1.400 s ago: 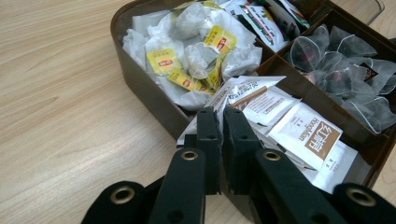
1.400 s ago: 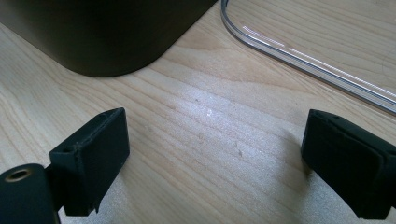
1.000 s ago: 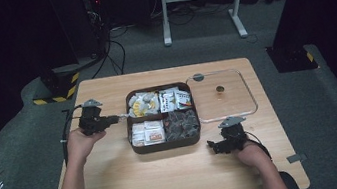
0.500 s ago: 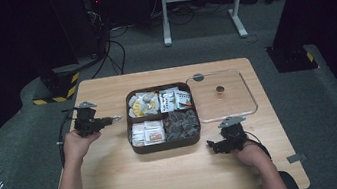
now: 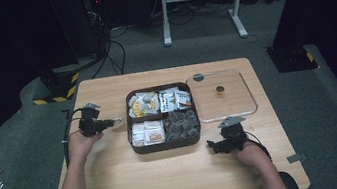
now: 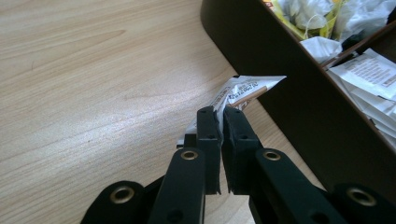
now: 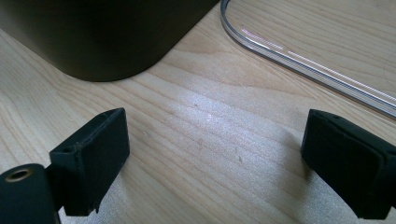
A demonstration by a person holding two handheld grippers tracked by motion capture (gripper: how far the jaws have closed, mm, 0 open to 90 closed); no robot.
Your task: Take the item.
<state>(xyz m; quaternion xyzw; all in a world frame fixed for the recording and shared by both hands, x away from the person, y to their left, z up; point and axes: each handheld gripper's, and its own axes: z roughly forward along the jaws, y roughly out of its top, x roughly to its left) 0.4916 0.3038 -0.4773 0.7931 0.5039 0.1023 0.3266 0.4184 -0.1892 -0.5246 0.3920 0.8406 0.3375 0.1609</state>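
A dark brown four-compartment tray (image 5: 136, 149) sits mid-table, filled with sachets and packets. My left gripper (image 5: 108, 123) is at the tray's left side, shut on a small white sachet (image 6: 243, 89) whose printed end sticks out past the jaws toward the tray wall (image 6: 289, 88). My right gripper (image 5: 214, 145) rests low on the table beside the tray's front right corner (image 7: 116, 42). In the right gripper view its jaws stand wide apart with bare wood between them. A clear lid (image 5: 222, 95) lies flat to the right of the tray.
The wooden table (image 5: 119, 182) has bare room in front of the tray and on its left side. The clear lid's rim (image 7: 303, 63) runs close past the right gripper. Dark floor, cables and a metal stand lie beyond the far edge.
The left gripper has pulled a little left and back from the tray's side, still holding the sachet. The right hand has stayed put.
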